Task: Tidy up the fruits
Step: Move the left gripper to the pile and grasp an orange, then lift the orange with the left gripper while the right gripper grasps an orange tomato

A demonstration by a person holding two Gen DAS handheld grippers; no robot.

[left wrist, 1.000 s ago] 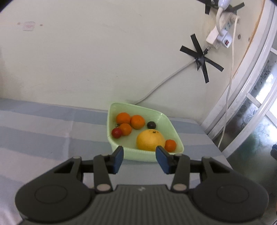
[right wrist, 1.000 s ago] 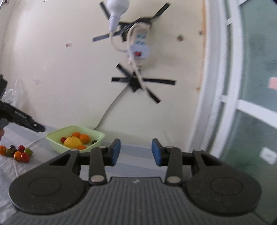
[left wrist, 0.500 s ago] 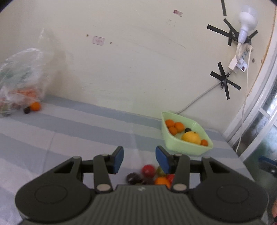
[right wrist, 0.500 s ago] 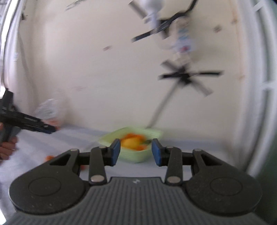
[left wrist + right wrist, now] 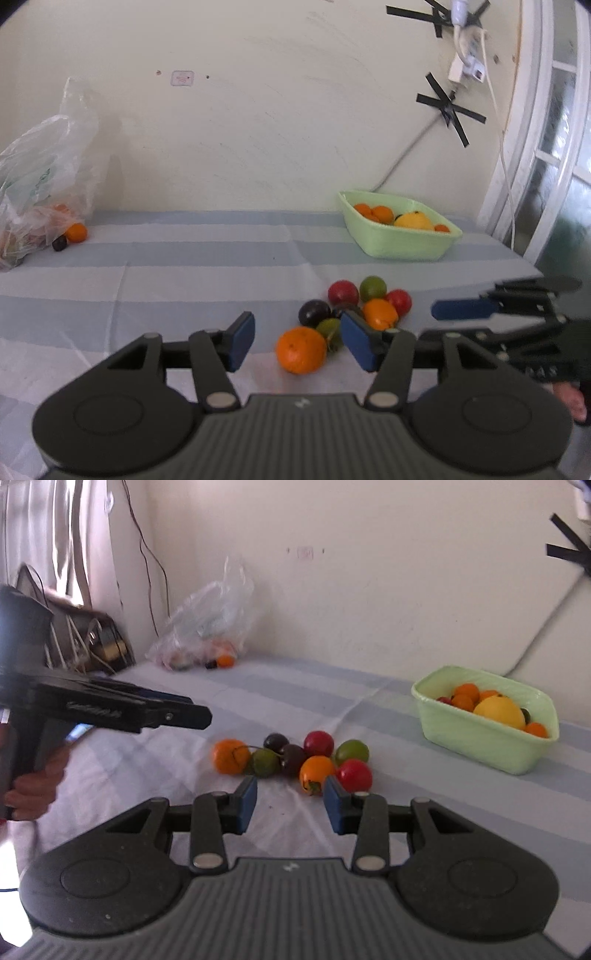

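Two open grippers, left gripper (image 5: 297, 339), right gripper (image 5: 290, 801), no legible txt

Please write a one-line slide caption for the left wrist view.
Open left gripper approaches loose fruit cluster on striped cloth; green bowl waits behind.

Loose fruits (image 5: 295, 757) lie clustered and touching on the striped table (image 5: 406, 794): two orange, two red, two green, two dark. A pale green tub (image 5: 480, 738) stands well apart, upright, holding a yellow fruit (image 5: 498, 710) and small oranges (image 5: 466, 696).
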